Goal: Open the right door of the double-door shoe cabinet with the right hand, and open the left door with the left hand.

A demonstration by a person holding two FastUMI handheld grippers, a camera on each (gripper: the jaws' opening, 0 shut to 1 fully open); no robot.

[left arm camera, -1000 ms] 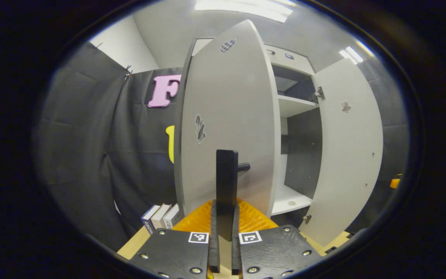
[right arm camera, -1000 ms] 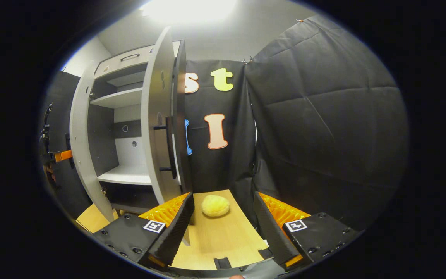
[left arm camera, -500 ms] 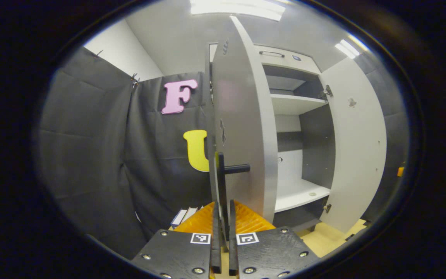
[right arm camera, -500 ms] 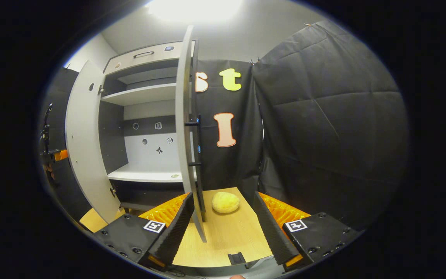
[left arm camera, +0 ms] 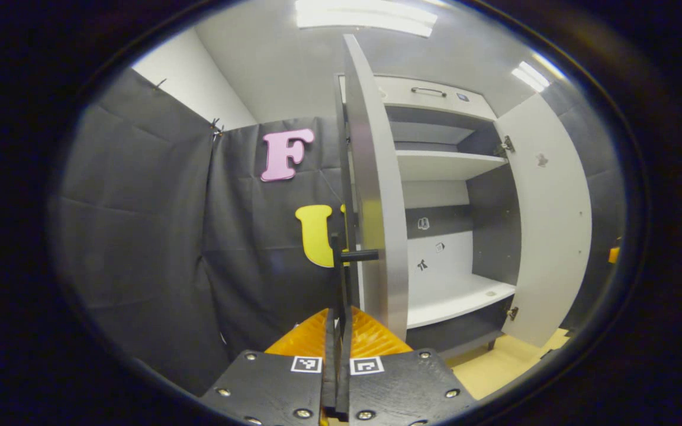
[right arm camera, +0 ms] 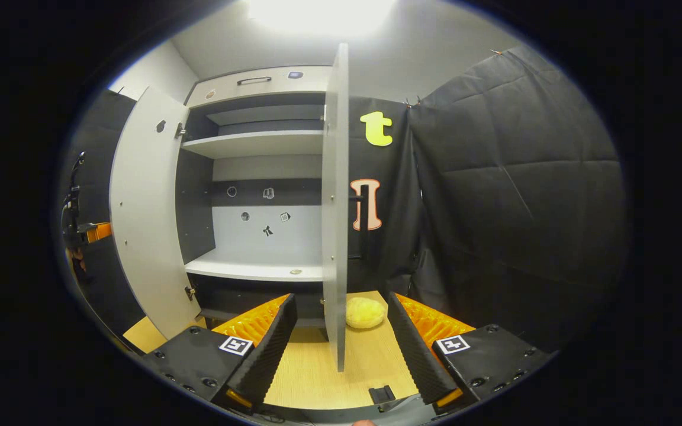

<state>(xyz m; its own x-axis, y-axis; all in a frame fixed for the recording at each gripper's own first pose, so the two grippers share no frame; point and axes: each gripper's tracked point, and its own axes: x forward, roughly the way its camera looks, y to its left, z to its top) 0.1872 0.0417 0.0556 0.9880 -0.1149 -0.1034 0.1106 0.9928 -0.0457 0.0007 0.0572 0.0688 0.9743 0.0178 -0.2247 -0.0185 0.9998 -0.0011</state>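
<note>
The grey shoe cabinet [left arm camera: 436, 94] stands with both doors swung out, its white shelves [left arm camera: 444, 165] bare. In the left gripper view the left door [left arm camera: 373, 177] is seen edge-on, and my left gripper [left arm camera: 337, 319] is shut on its black bar handle [left arm camera: 341, 266]. The right door [left arm camera: 554, 219] stands wide open beyond. In the right gripper view the right door [right arm camera: 335, 207] is edge-on between the fingers of my open right gripper [right arm camera: 341, 299], which touch nothing. Its black handle [right arm camera: 364, 219] is on the door's far side. The left door [right arm camera: 145, 213] is at the left, with the left gripper [right arm camera: 89, 232] past it.
A yellow sponge-like lump [right arm camera: 364, 312] lies on the wooden table [right arm camera: 311, 378] just right of the right door's foot. A small black fitting [right arm camera: 381, 393] sits at the table's near edge. Black cloth walls close in on both sides.
The left door has swung further open with my left gripper on its handle. In the right gripper view the right door has turned from slanted to edge-on between the open fingers.
</note>
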